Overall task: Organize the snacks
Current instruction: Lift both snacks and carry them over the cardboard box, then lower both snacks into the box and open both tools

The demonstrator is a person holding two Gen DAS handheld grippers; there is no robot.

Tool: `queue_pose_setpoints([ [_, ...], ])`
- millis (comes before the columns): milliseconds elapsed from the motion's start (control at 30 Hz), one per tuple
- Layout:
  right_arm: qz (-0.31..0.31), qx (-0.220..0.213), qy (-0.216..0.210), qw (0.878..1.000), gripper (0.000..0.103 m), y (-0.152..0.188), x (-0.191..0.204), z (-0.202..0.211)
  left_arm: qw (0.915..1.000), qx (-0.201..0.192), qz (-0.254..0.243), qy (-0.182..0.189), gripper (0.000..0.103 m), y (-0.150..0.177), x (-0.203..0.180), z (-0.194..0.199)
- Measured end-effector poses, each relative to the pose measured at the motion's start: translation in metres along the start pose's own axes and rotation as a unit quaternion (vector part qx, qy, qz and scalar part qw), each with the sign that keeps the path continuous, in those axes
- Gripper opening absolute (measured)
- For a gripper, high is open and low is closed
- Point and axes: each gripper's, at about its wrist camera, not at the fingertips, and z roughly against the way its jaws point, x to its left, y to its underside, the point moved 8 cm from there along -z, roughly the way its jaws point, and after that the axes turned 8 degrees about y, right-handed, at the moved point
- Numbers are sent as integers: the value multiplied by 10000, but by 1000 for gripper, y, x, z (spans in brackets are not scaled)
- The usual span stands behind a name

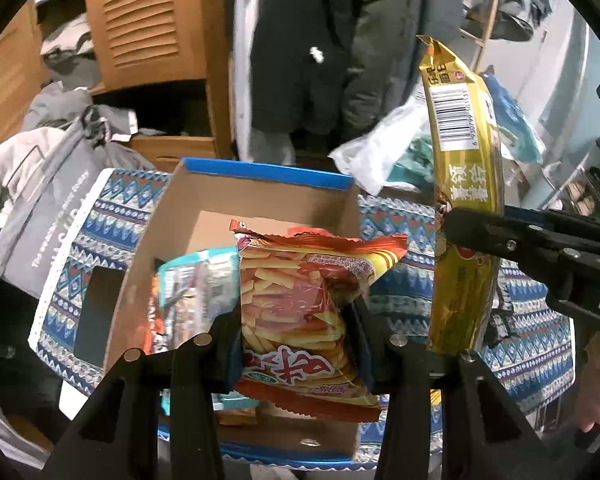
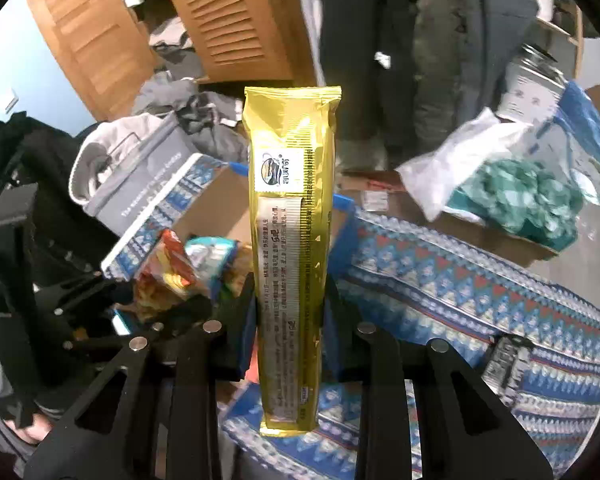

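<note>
The left tongs gripped a red fries bag above an open cardboard box holding a teal packet. The right tongs clamped an upright gold snack pack beside the box, over a patterned cloth.

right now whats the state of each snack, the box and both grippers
fries bag: held by left gripper over the box
gold pack: upright, clamped in right gripper
box: open, snacks inside
teal pack: lying in the box
</note>
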Motion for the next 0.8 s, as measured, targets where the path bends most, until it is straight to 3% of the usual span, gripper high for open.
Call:
queue_pose_setpoints([
  [400,-301,514,-490,9970,27,-17,41,-56,9981,-34,542,-277,45,-8,64,-2],
  [667,-364,849,-562,9941,28,-13,55,-85,9948,262,937,-298,45,4,88,-23],
  [800,-344,920,-503,9939,34,-13,58,-89,9931,357,1047,-390,56,7,94,-26],
])
